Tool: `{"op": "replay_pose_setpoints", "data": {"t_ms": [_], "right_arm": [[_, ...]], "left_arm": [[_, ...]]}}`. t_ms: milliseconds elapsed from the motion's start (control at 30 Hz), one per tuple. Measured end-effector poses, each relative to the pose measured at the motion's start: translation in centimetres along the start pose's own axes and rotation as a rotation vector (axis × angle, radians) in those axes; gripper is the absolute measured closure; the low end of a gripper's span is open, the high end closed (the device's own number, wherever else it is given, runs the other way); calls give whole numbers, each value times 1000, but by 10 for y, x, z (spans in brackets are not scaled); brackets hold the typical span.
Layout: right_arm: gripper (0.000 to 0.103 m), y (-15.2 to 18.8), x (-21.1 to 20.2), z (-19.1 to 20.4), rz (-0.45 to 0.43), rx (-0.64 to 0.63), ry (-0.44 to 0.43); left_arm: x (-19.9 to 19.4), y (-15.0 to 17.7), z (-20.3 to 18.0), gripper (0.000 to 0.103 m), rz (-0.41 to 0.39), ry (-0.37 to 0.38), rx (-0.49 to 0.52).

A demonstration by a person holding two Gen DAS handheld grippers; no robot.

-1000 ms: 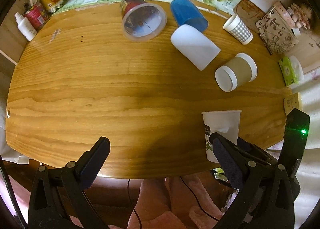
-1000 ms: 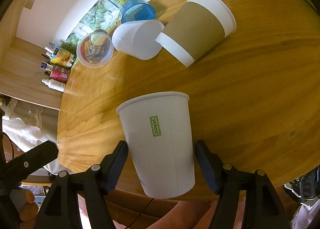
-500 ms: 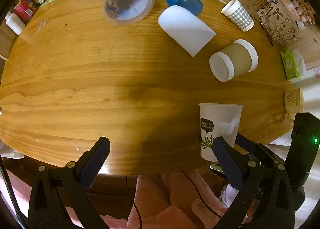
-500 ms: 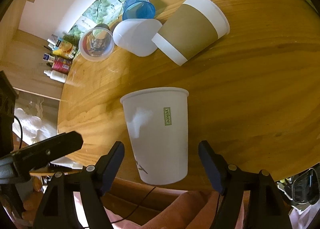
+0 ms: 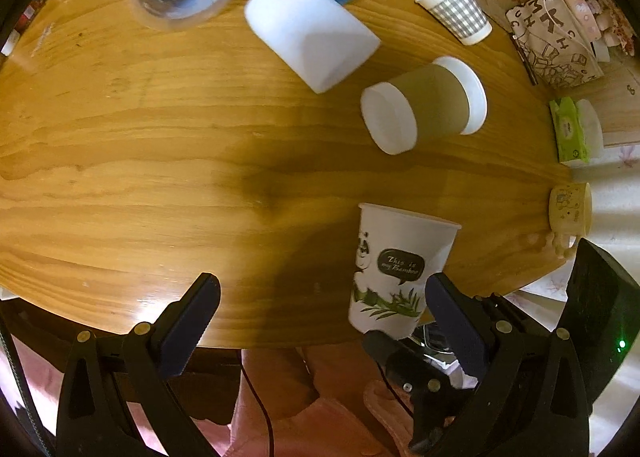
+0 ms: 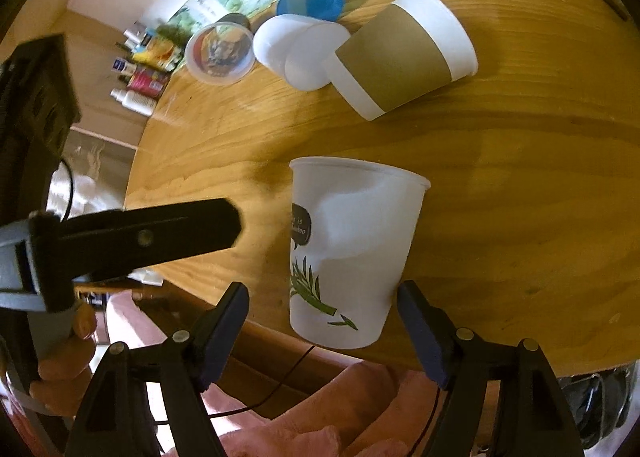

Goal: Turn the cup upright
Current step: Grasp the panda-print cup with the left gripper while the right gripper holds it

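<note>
Now my right gripper [image 6: 322, 331] has its jaws wide open around the white paper cup [image 6: 352, 253], only one pad near its wall, holding nothing. I judge I should back out straight, not brushing it. My left gripper [image 5: 320, 323] is open and empty too. The cup, with a panda and bamboo print, stands rim up near the desk [image 5: 140, 161] front edge.
</note>
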State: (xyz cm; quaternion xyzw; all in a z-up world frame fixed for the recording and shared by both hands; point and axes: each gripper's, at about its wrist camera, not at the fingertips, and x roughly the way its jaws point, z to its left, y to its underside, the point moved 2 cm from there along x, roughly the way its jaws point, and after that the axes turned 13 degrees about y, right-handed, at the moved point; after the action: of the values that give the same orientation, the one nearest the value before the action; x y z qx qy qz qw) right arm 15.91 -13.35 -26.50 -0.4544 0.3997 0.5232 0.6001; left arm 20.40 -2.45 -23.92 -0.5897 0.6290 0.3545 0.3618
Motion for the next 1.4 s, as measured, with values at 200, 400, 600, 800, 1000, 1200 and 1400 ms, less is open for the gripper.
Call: {"op": "replay_pose_setpoints", "data": {"t_ms": [200,400,600,800,1000,1200,1400], "right_arm": [[26,-5,-4,-9,6,-49,-10],[26,-9,-6,-22,10,-67,-19],[26,-11,-7,-34,28,-72,-22],[26,-16,-9,-51,43,-61,-12],[26,-19,-12,-73,52,-29,-4],[26,-21,-19,-104,55,14,9],[26,-25,-24,-125,63,49,12]], "left_arm": [[15,-4,-6,1,25,-3,-32],[25,-8,-11,1,39,9,-55],[41,-10,-21,1,67,58,-92],[51,-11,-30,1,77,97,-118],[60,-14,-39,1,96,123,-139],[71,-15,-46,1,113,150,-184],[79,-14,-55,4,126,159,-202]]}}
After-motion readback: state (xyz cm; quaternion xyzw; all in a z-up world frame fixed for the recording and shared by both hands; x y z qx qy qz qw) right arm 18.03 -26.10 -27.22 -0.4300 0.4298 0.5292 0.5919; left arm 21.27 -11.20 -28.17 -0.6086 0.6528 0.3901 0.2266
